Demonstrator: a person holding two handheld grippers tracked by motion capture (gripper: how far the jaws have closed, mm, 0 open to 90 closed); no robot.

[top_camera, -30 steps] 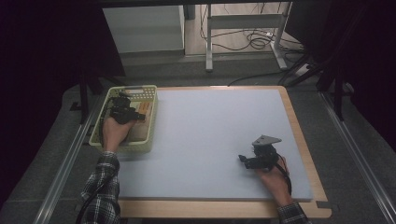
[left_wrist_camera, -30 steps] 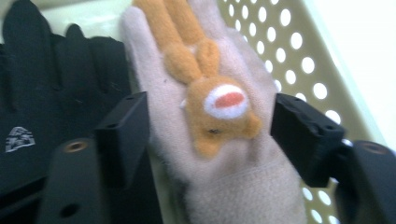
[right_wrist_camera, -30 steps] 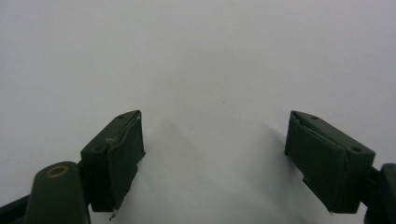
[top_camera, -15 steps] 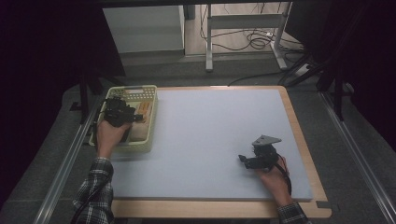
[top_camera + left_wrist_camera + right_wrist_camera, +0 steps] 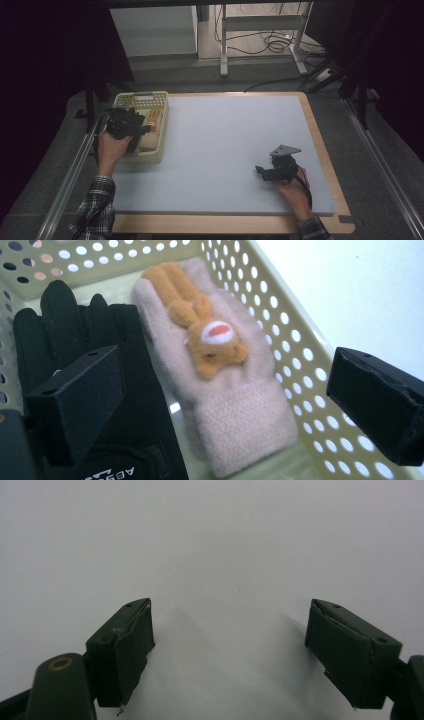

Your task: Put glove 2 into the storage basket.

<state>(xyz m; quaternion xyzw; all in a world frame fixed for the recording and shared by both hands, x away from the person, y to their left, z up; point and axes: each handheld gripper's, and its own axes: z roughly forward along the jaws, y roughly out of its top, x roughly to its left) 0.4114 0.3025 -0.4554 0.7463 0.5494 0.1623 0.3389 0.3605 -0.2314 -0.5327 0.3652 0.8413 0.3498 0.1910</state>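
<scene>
Left gripper (image 5: 225, 405) wide open, empty, over pink glove (image 5: 220, 375) at basket's (image 5: 295, 345) right wall; soft, light, grab cuff. Right gripper (image 5: 227, 655) open, empty.

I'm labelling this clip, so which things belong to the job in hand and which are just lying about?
In the job:
- left gripper, jaws open over the basket
- pink glove with the orange plush animal, between those jaws
- black glove beside it
- cream basket holding both gloves

Lying about:
- right gripper, jaws open, idle on the grey mat
- cables on the floor behind the table
</scene>
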